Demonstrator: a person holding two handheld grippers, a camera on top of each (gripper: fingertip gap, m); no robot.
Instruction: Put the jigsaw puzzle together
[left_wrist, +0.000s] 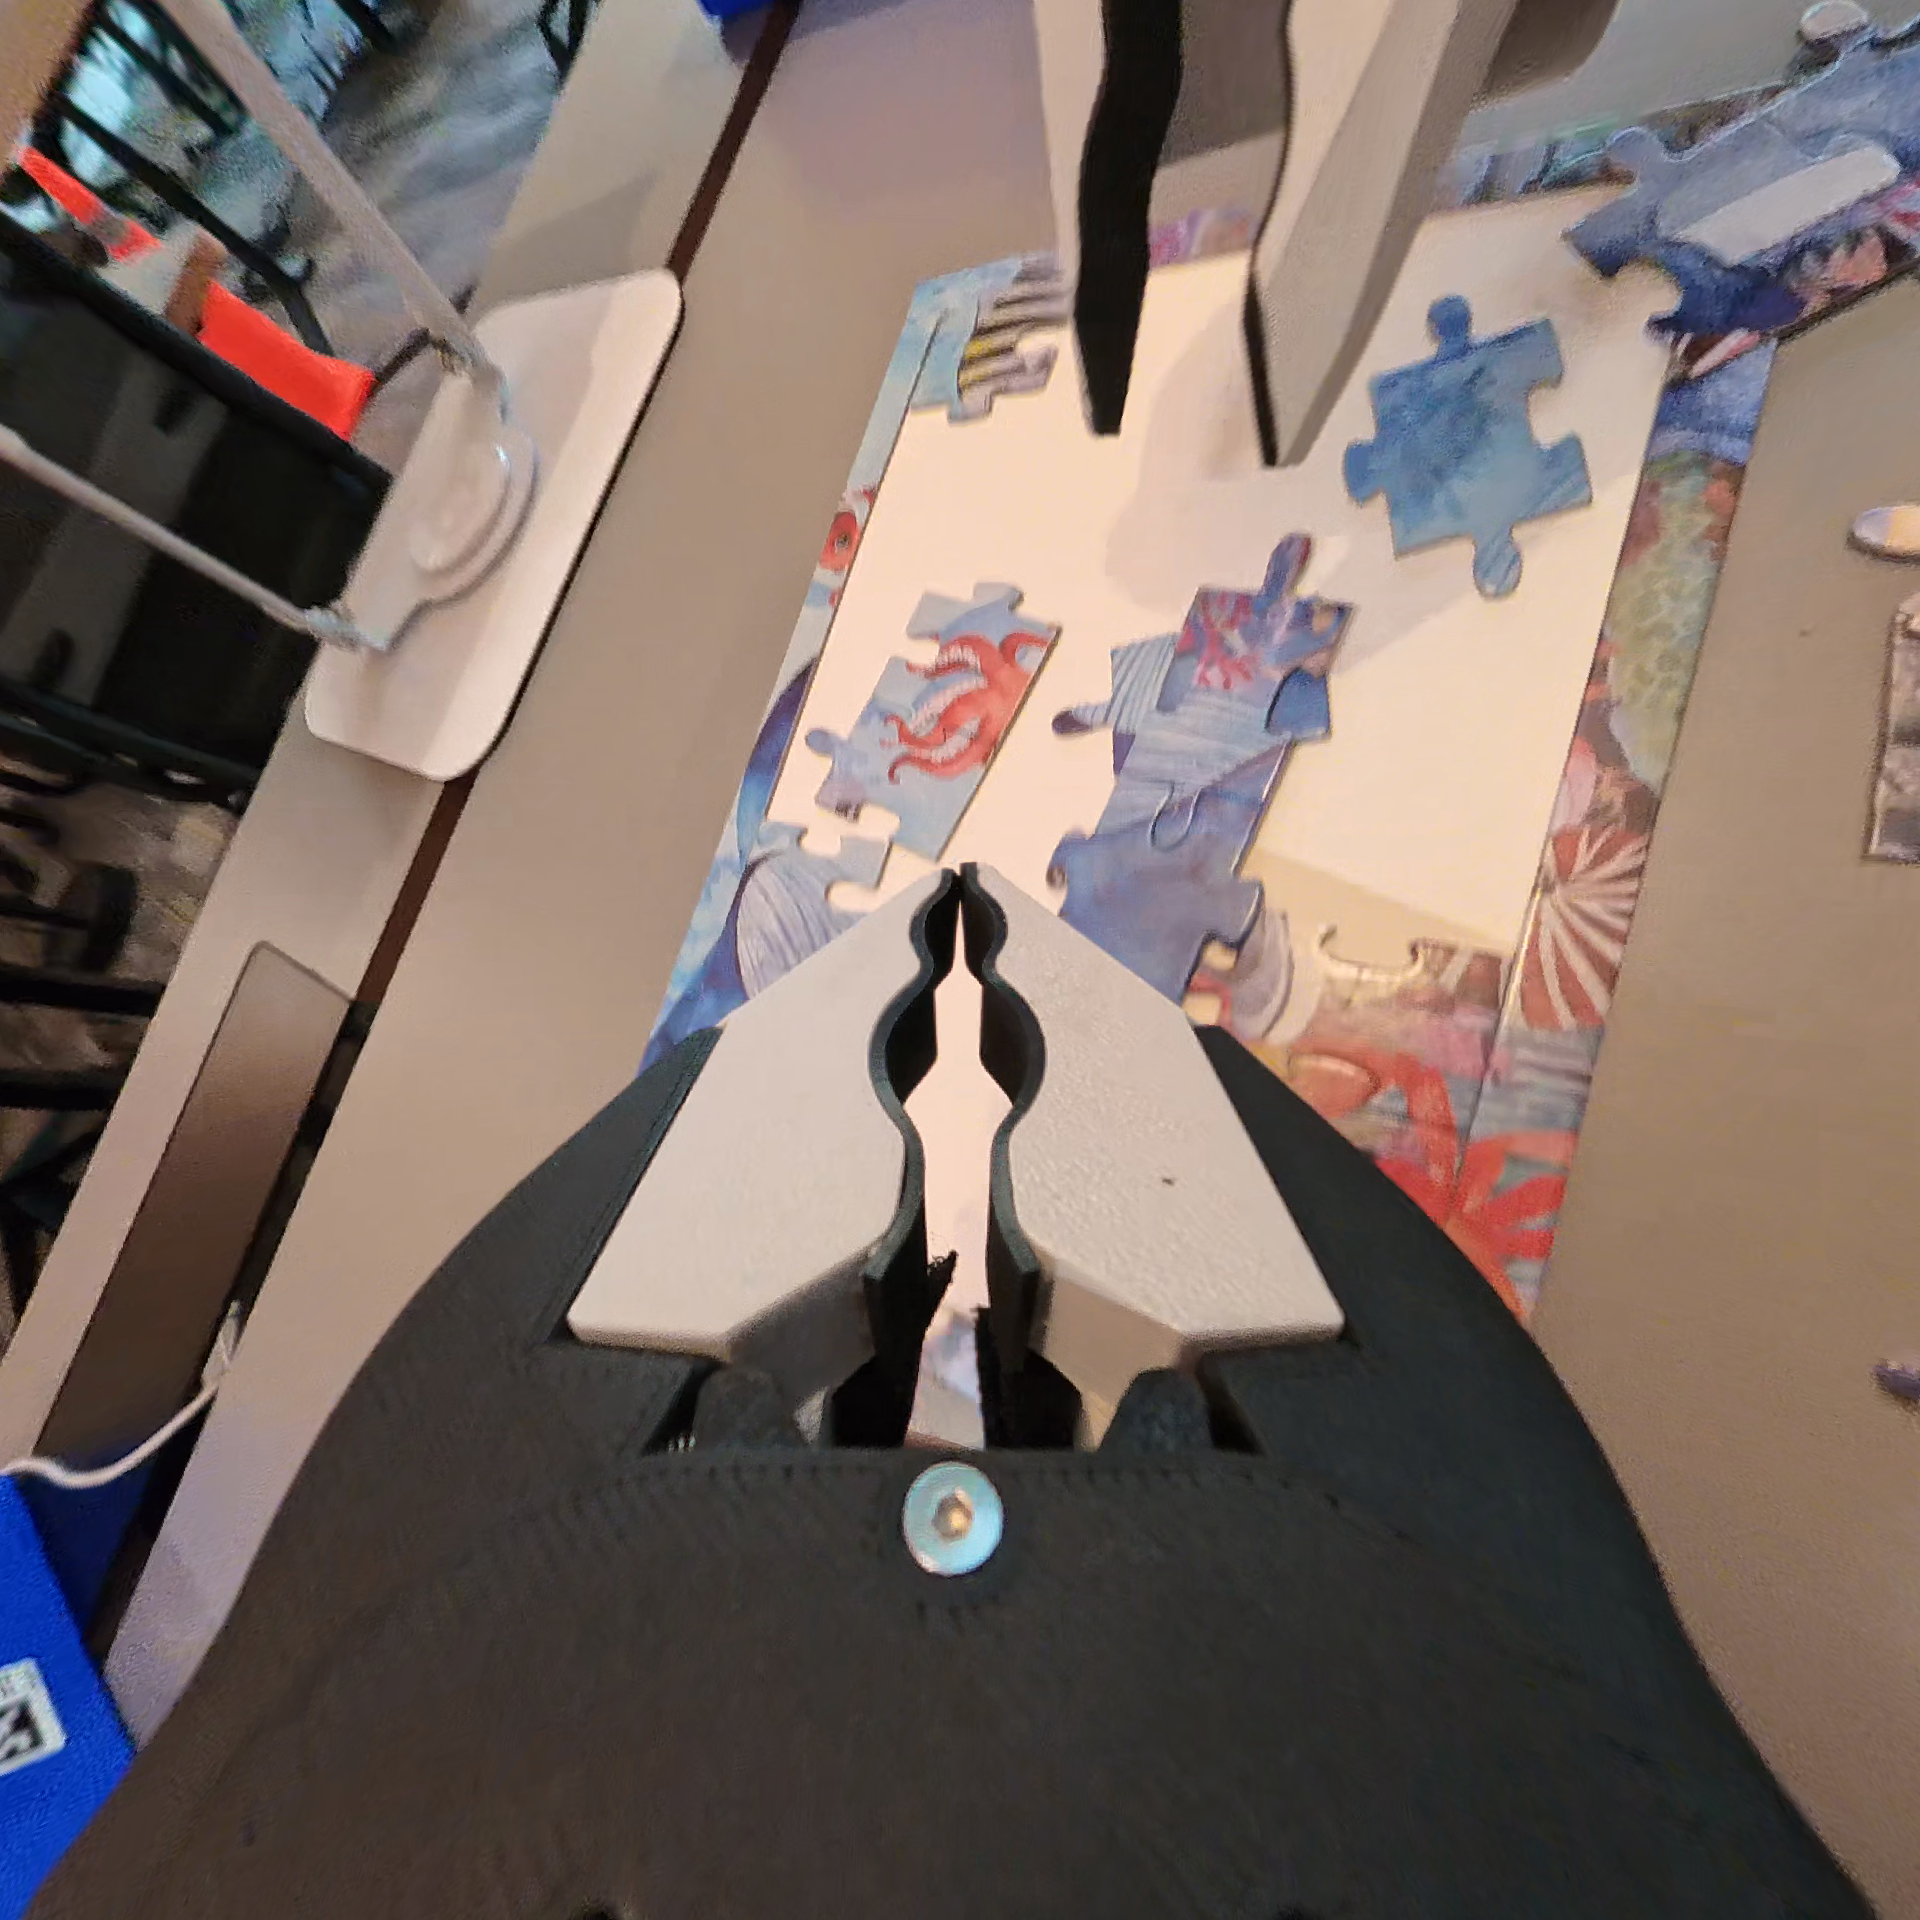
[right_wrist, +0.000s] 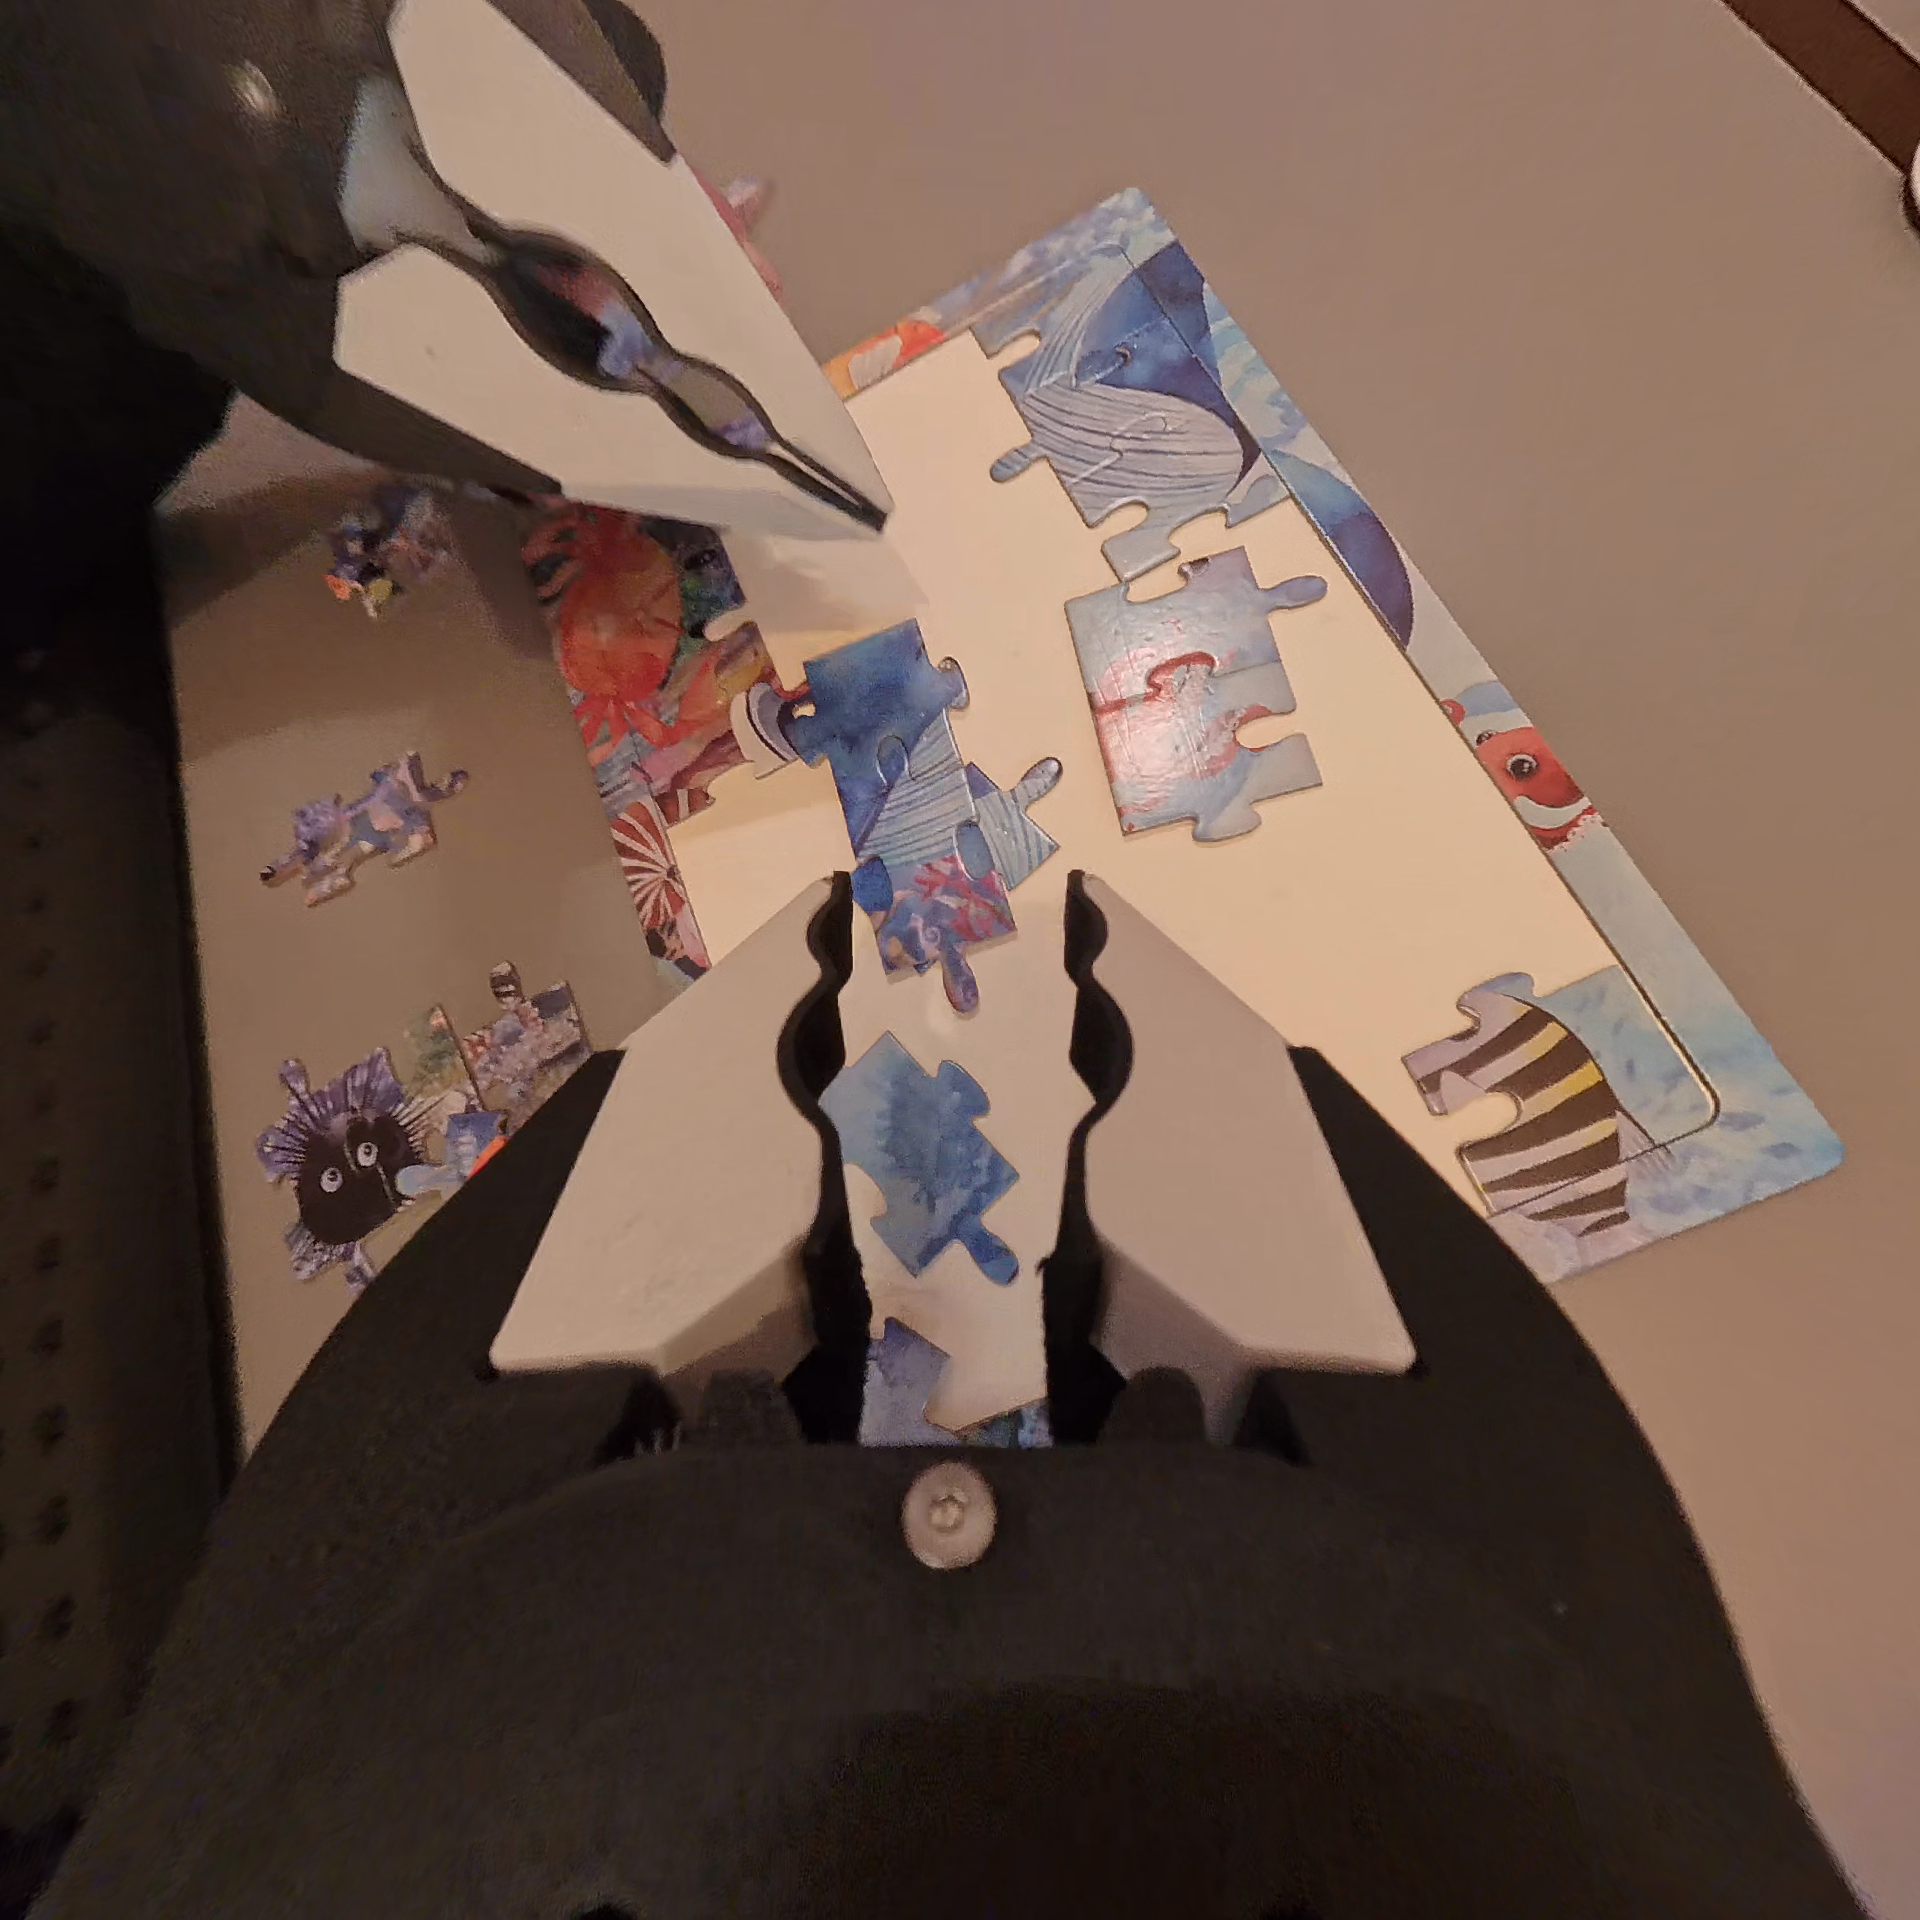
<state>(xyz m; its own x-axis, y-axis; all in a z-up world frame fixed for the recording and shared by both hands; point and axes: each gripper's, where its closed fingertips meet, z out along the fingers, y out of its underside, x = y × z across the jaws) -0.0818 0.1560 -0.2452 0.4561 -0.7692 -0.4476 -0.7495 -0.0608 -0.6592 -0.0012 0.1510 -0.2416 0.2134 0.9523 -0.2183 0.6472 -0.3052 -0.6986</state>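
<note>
The puzzle tray (left_wrist: 1403, 727) lies on the grey table, with a cream base and a printed sea border; it also shows in the right wrist view (right_wrist: 1351, 935). A joined strip of blue pieces (left_wrist: 1195, 769) (right_wrist: 914, 769), a joined red octopus pair (left_wrist: 935, 717) (right_wrist: 1184, 707) and a single blue piece (left_wrist: 1465, 457) (right_wrist: 925, 1153) lie loose on the base. My left gripper (left_wrist: 958, 878) is shut with nothing between its tips and hovers near the whale corner (left_wrist: 790, 904). My right gripper (right_wrist: 956, 883) is open above the strip's near end, touching nothing.
Fitted whale pieces (right_wrist: 1122, 416) and a striped fish piece (right_wrist: 1538, 1101) sit at the tray's edge. Several loose pieces (right_wrist: 353, 821) (right_wrist: 343, 1164) lie on the table beside the tray. A white pad with a clear stand (left_wrist: 488, 520) is at the table's left edge. Some 9 cm of space lies between my two pairs of fingers. My left tips are about 15 cm from the single blue piece (right_wrist: 925, 1153), my right tips only 7 cm.
</note>
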